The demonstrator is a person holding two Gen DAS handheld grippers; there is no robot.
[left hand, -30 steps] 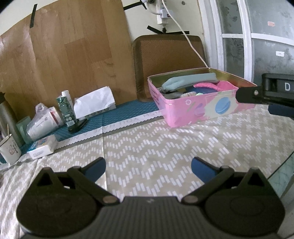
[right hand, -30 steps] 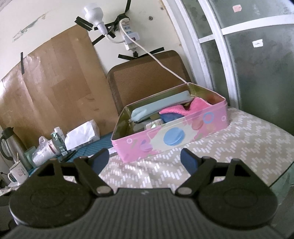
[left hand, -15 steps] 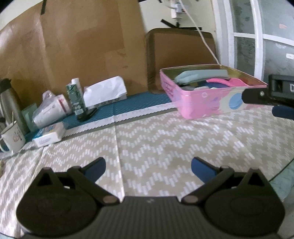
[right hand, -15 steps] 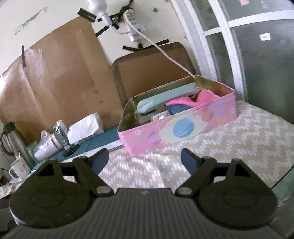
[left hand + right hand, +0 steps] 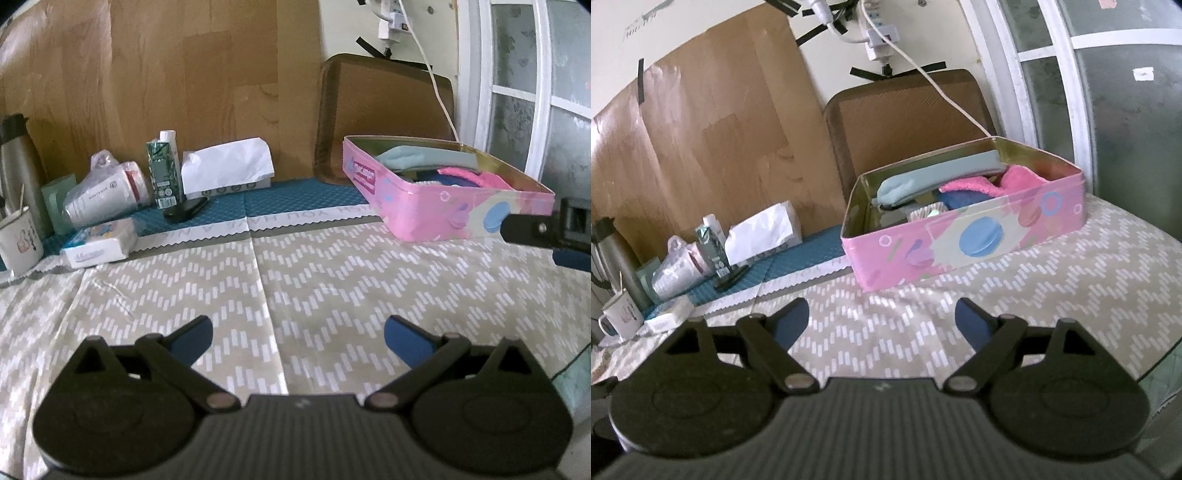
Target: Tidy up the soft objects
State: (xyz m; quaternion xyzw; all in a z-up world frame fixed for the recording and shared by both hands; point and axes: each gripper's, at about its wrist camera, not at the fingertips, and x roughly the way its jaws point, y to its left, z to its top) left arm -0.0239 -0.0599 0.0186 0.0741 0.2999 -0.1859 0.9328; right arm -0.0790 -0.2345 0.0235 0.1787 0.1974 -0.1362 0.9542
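Note:
A pink tin box stands on the zigzag tablecloth, in the left wrist view at the right. Inside lie a light blue pouch, a pink fluffy cloth and a dark blue soft item. My left gripper is open and empty over bare cloth, well short of the box. My right gripper is open and empty, just in front of the box. Part of the right gripper shows at the right edge of the left wrist view.
Along the back left stand a tissue box, a green carton, a bagged stack of cups, a phone, a small white pack, a mug and a flask. A brown tray leans behind the box. The table edge is at the right.
The left gripper has swung left and pulled back, so the box sits further right in its view. The right gripper has drawn back a little from the box. Both stay open.

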